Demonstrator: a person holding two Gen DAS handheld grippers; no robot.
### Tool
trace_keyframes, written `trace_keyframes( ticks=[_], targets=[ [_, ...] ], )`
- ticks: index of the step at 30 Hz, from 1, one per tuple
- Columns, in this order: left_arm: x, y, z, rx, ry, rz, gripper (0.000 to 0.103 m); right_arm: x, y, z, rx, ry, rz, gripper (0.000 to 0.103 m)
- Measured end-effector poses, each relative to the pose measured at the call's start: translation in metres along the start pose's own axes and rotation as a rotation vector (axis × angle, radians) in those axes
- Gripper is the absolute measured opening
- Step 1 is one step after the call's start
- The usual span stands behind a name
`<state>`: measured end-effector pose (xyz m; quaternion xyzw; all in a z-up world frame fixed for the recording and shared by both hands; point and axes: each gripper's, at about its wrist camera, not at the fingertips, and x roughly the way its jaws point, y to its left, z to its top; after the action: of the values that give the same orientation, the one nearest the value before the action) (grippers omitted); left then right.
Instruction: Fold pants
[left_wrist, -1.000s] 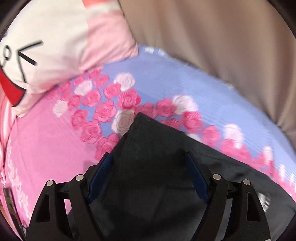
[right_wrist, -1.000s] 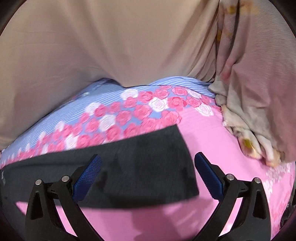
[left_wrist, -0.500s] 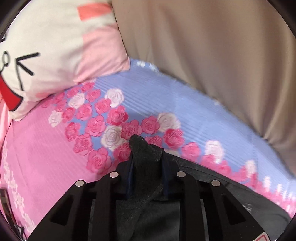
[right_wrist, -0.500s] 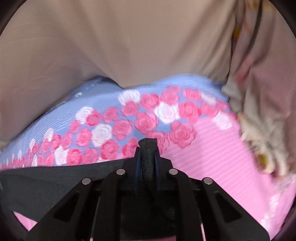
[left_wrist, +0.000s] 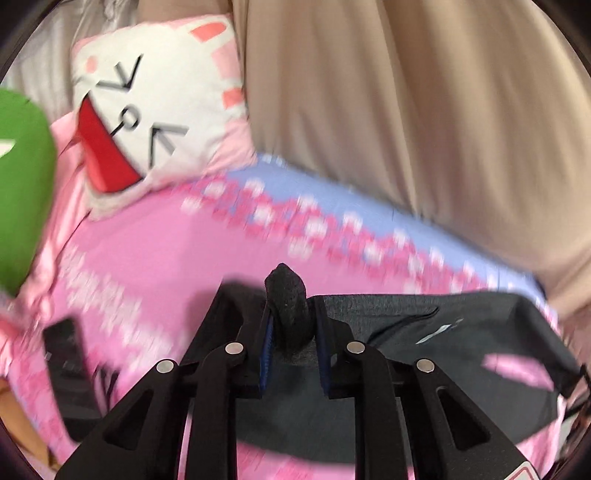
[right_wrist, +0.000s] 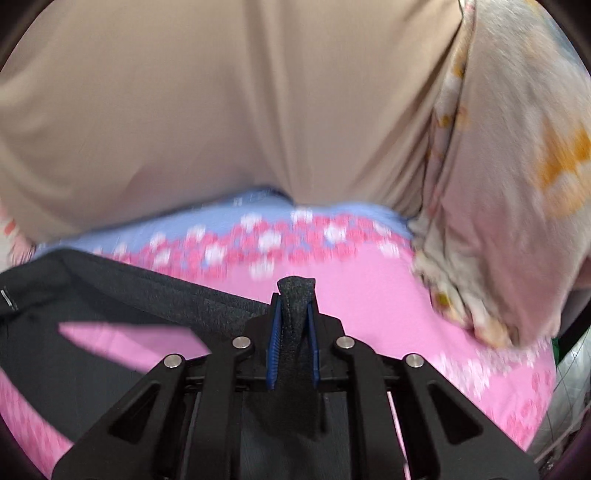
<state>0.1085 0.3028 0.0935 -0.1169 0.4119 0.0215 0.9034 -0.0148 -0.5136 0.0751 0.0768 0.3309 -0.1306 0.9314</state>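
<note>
Cartoon pillow, curtain, perhaps phone.

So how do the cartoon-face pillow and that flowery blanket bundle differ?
The pillow is white and pink with a drawn face and a red mouth; the blanket is pale with orange flowers. The pillow looks plump and smooth and leans at the bed's left end; the blanket lies crumpled in a heap at the right end. Both rest on the pink rose bedsheet by the beige curtain.
</note>
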Motion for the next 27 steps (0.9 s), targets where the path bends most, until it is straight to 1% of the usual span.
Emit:
trace_keyframes(
  ticks=[4, 6, 7, 8, 9, 10, 11, 12, 13, 15, 19, 20, 21, 22, 23, 25, 27],
  targets=[
    [0.002, 0.013, -0.054, 0.028, 0.07, 0.019, 0.018, -0.002, -0.012, -0.044, 0.009, 0.061, 0.001, 0.013],
    [0.005, 0.024, -0.074, 0.001, 0.096, -0.016, 0.026, -0.005, -0.015, -0.063, 0.022, 0.085, -0.005, 0.014],
    [0.006, 0.03, -0.079, -0.021, 0.096, -0.03, 0.026, -0.007, -0.017, -0.07, 0.031, 0.09, -0.015, 0.014],
    [0.005, 0.037, -0.085, -0.061, 0.09, -0.048, 0.036, -0.011, -0.022, -0.075, 0.05, 0.092, -0.033, 0.016],
    [0.001, 0.045, -0.089, -0.125, 0.081, -0.082, 0.046, -0.016, -0.024, -0.081, 0.068, 0.09, -0.032, 0.017],
    [-0.002, 0.052, -0.093, -0.191, 0.074, -0.14, 0.052, -0.022, -0.025, -0.085, 0.084, 0.082, -0.028, 0.024],
    [-0.003, 0.057, -0.095, -0.245, 0.069, -0.185, 0.064, -0.031, -0.028, -0.088, 0.114, 0.065, -0.027, 0.031],
    [-0.003, 0.06, -0.097, -0.295, 0.068, -0.216, 0.07, -0.039, -0.031, -0.092, 0.143, 0.049, -0.017, 0.047],
    [-0.001, 0.061, -0.098, -0.334, 0.068, -0.243, 0.071, -0.049, -0.032, -0.096, 0.172, 0.024, 0.004, 0.056],
    [0.01, 0.059, -0.097, -0.394, 0.083, -0.277, 0.072, -0.06, -0.028, -0.102, 0.196, 0.007, 0.051, 0.057],
    [0.044, 0.054, -0.092, -0.481, 0.16, -0.323, 0.072, -0.064, -0.015, -0.114, 0.242, 0.017, 0.146, 0.057],
    [0.049, 0.052, -0.09, -0.491, 0.169, -0.32, 0.067, -0.063, -0.011, -0.116, 0.25, 0.022, 0.16, 0.057],
    [0.052, 0.049, -0.086, -0.488, 0.168, -0.303, 0.036, -0.063, -0.008, -0.118, 0.253, 0.026, 0.169, 0.057],
    [0.052, 0.047, -0.082, -0.47, 0.167, -0.297, 0.008, -0.061, -0.004, -0.119, 0.257, 0.032, 0.181, 0.057],
    [0.051, 0.045, -0.075, -0.448, 0.171, -0.29, 0.0, -0.058, 0.0, -0.12, 0.259, 0.038, 0.189, 0.057],
    [0.039, 0.051, -0.066, -0.458, 0.132, -0.269, 0.0, -0.053, 0.003, -0.119, 0.275, 0.054, 0.222, 0.057],
    [0.017, 0.062, -0.057, -0.46, 0.067, -0.197, 0.0, -0.047, 0.002, -0.117, 0.309, 0.067, 0.262, 0.057]
  ],
)
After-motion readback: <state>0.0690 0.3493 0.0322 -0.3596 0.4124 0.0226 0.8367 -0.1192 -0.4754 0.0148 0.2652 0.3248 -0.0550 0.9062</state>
